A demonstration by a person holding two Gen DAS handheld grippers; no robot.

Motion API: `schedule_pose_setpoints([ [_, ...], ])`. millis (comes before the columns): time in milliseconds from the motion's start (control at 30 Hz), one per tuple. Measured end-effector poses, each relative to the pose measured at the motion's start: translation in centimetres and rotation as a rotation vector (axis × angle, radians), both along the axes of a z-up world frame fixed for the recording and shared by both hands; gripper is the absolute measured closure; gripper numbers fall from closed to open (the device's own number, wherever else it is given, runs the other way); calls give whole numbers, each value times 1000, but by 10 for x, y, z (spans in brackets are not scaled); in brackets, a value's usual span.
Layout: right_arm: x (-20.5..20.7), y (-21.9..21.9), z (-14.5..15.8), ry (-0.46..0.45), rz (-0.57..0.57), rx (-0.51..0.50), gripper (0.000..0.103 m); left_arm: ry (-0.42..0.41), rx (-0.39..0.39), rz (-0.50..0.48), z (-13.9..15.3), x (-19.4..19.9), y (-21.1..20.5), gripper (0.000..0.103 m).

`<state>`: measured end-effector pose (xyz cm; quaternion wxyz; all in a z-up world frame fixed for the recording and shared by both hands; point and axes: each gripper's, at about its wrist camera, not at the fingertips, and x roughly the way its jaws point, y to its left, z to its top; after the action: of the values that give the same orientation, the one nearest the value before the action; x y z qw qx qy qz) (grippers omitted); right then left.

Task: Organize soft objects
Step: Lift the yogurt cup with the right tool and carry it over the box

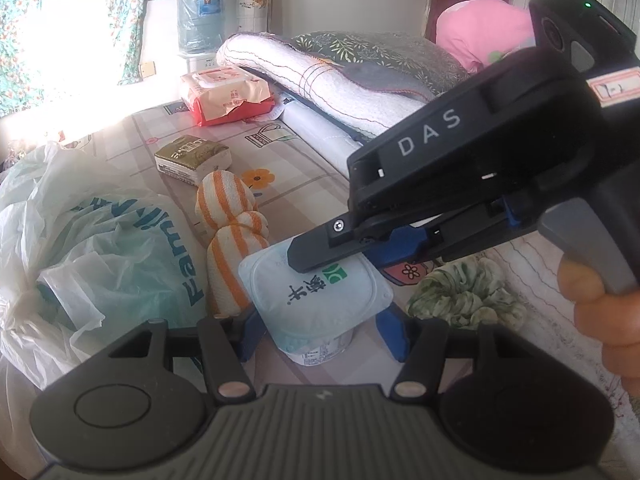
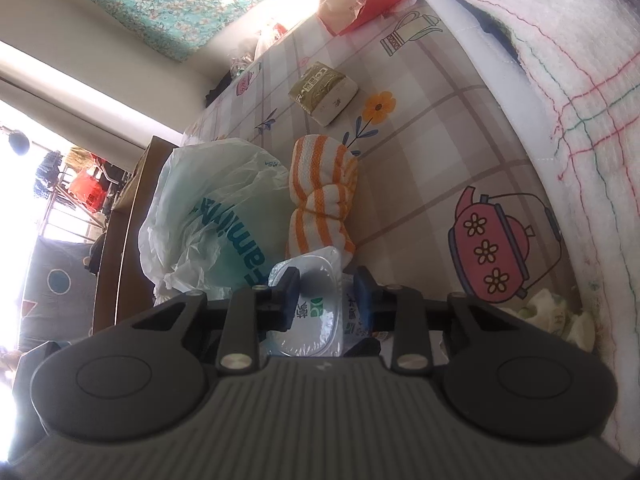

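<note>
A white yogurt cup (image 1: 320,300) with a foil lid stands on the patterned tablecloth. My left gripper (image 1: 324,332) has its blue fingers on both sides of the cup, seemingly gripping it. My right gripper (image 1: 320,264) reaches in from the right and rests over the lid; in the right wrist view the right gripper (image 2: 326,300) is closed on the cup (image 2: 308,316). An orange-striped rolled cloth (image 1: 232,232) lies just behind the cup, also in the right wrist view (image 2: 324,196). A green floral scrunchie (image 1: 468,296) lies to the right.
A crumpled white plastic bag (image 1: 100,248) lies left of the cup. A tissue pack (image 1: 192,158) and a red-and-cream wipes pack (image 1: 224,96) lie farther back. Folded quilts (image 1: 340,76) are stacked along the right. A water jug (image 1: 200,16) stands at the back.
</note>
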<state>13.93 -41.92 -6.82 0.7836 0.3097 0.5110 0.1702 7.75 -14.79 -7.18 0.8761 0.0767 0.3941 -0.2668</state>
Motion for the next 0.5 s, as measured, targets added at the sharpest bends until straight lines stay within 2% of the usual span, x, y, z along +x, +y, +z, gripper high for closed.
schedule_pose_setpoints([
  [167, -12, -4, 15, -20, -21, 4, 75, -37, -13, -7, 17, -16, 1, 43],
  [367, -36, -2, 58, -95, -28, 9, 74, -125, -45, 0, 54, -40, 16, 43],
  [500, -44, 18, 90, -161, 8, 27, 74, -184, -63, 61, 80, -51, 42, 43],
])
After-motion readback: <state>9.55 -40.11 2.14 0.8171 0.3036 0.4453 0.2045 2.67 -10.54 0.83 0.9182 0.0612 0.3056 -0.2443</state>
